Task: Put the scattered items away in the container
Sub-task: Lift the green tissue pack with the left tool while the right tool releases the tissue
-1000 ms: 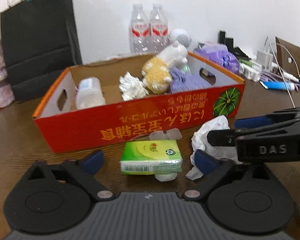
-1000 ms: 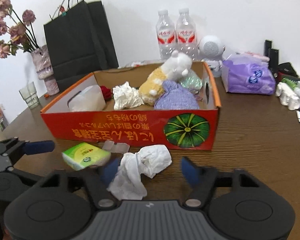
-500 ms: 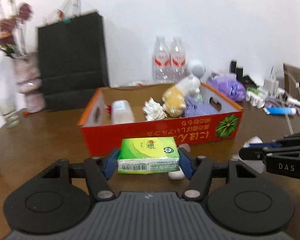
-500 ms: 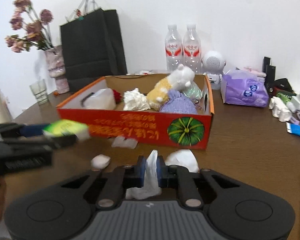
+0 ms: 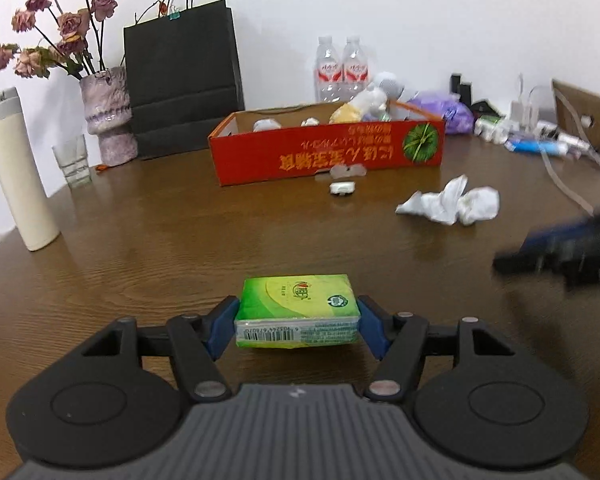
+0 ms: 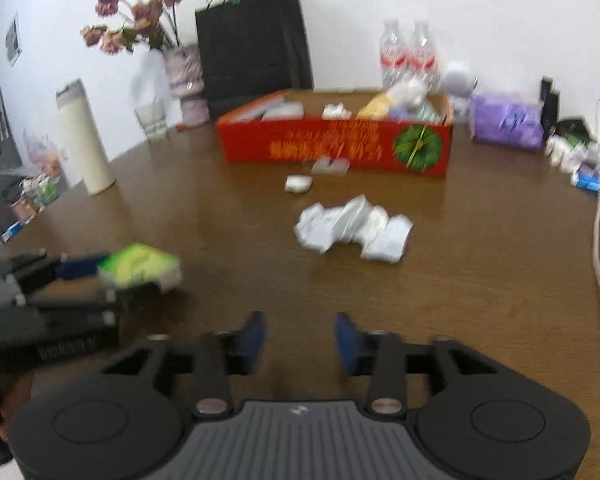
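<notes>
The wooden table (image 5: 148, 248) fills most of both views, and the red cardboard box (image 5: 328, 152) sits in the upper middle of each frame with soft toys and tissue inside. Crumpled white tissue (image 6: 352, 228) lies on the table at the centre of the right wrist view, apart from the box, with a smaller white wad (image 6: 299, 183) nearer it. At the bottom centre of the left wrist view the left gripper (image 5: 298, 322) pinches the green tissue pack (image 5: 296, 312) between its blue pads, while the right gripper (image 6: 300, 340) stands spread with nothing between its fingers.

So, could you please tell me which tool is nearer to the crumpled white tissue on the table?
Right. The right tool is open, facing the crumpled white tissue ahead. The left tool, shut on the green tissue pack, sits farther off to the side.
</notes>
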{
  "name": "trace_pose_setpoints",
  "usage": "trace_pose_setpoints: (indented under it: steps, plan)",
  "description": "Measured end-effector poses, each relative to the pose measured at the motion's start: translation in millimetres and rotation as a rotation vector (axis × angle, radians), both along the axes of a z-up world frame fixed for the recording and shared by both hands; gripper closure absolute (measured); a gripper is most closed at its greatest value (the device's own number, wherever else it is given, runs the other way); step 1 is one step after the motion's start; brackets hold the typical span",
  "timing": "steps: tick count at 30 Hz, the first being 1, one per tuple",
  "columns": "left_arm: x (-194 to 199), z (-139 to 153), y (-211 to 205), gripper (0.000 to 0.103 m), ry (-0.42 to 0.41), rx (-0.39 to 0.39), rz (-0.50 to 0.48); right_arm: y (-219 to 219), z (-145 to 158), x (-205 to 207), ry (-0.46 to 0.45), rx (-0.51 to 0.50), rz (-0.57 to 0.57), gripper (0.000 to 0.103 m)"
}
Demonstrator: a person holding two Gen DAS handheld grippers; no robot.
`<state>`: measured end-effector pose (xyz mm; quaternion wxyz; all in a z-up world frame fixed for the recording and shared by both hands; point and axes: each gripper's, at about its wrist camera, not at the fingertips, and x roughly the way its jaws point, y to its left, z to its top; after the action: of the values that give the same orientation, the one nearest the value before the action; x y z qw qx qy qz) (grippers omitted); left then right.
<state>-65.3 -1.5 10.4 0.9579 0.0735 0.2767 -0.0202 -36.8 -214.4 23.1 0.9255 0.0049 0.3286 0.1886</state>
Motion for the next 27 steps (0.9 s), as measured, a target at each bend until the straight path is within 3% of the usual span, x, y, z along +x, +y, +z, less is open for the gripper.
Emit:
trace_pose_setpoints:
  steps: [2,5,10,11,14,15,17,21,23,27]
  plan:
    - [1.3,-3.0,-3.2,0.035,0.004,0.014,-0.002,-2.5,4.9,10.8,-0.027,-0.011,-0.053,0.036]
    - [0.6,-3.9,-5.8,0.021,0.011,0.031,-0.021,0.4,7.7,37.0,-0.034,-0.010,-0.085,0.033]
    - [1.3,-6.2,-5.4,0.020,0.029,0.025,-0.035,16.0,1.2,81.4,-0.004,-0.029,-0.139,0.034]
    - [2.7,-6.0,-2.9,0.020,0.032,0.010,-0.025,19.6,-1.1,88.0,0.001,-0.046,-0.152,0.036]
    - [8.3,-5.7,6.6,0.024,0.054,-0.044,0.016,27.4,-13.8,105.7,0.056,-0.075,-0.175,0.059]
    - [10.1,-5.9,8.6,0.028,0.063,-0.057,0.021,29.6,-17.9,108.5,0.059,-0.089,-0.177,0.061]
    - [12.7,-6.1,11.7,0.037,0.074,-0.083,0.019,33.5,-21.4,108.6,0.029,-0.122,-0.176,0.067]
    - [13.4,-5.8,10.2,0.038,0.069,-0.081,0.012,33.6,-23.6,106.9,0.007,-0.116,-0.157,0.091]
    - [13.3,-5.6,10.6,0.038,0.069,-0.082,0.015,31.3,-22.7,103.2,0.004,-0.109,-0.160,0.097]
    - [12.2,-5.7,11.4,0.038,0.070,-0.086,0.020,24.7,-12.1,72.6,-0.019,-0.103,-0.151,0.096]
